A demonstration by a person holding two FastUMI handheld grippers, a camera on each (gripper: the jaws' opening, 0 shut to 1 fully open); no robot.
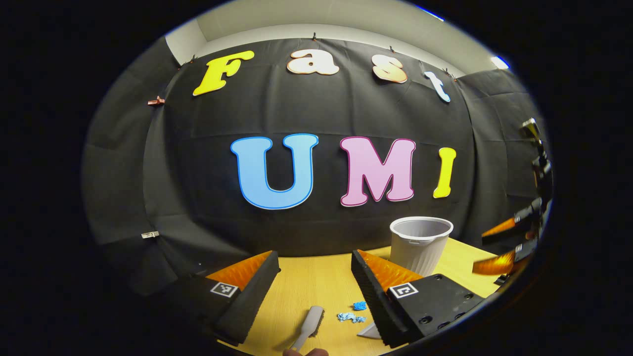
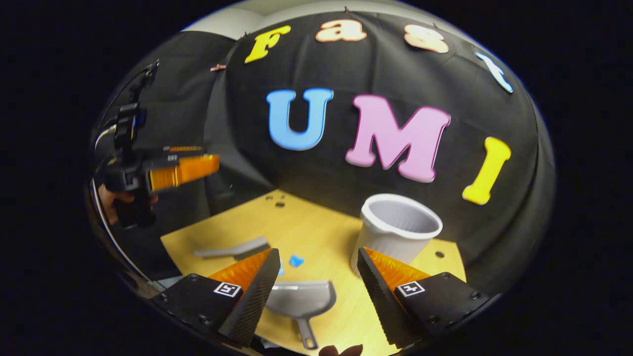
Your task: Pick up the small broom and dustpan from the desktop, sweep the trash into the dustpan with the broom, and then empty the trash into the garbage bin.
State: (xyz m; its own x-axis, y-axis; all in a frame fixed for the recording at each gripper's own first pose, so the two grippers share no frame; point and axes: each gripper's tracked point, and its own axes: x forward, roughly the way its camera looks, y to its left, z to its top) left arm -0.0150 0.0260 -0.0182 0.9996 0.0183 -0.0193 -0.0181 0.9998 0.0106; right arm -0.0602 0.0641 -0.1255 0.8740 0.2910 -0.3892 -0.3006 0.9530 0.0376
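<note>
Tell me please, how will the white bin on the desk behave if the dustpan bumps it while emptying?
The bin looks like thin ribbed plastic and seems empty, so it is probably light and may slide on the smooth wooden desk. It is taller than wide and narrows toward its base, so a knock near the rim could tip it. The dustpan should approach from above.

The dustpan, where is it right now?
In the right gripper view, the dustpan lies on the desktop between that gripper's open fingers, left of the garbage bin.

On my tabletop (image 2: 316,232) I count one broom (image 2: 232,249), one dustpan (image 2: 301,301), one garbage bin (image 2: 398,232) and a few blue scraps of trash (image 1: 352,312), about three
</note>
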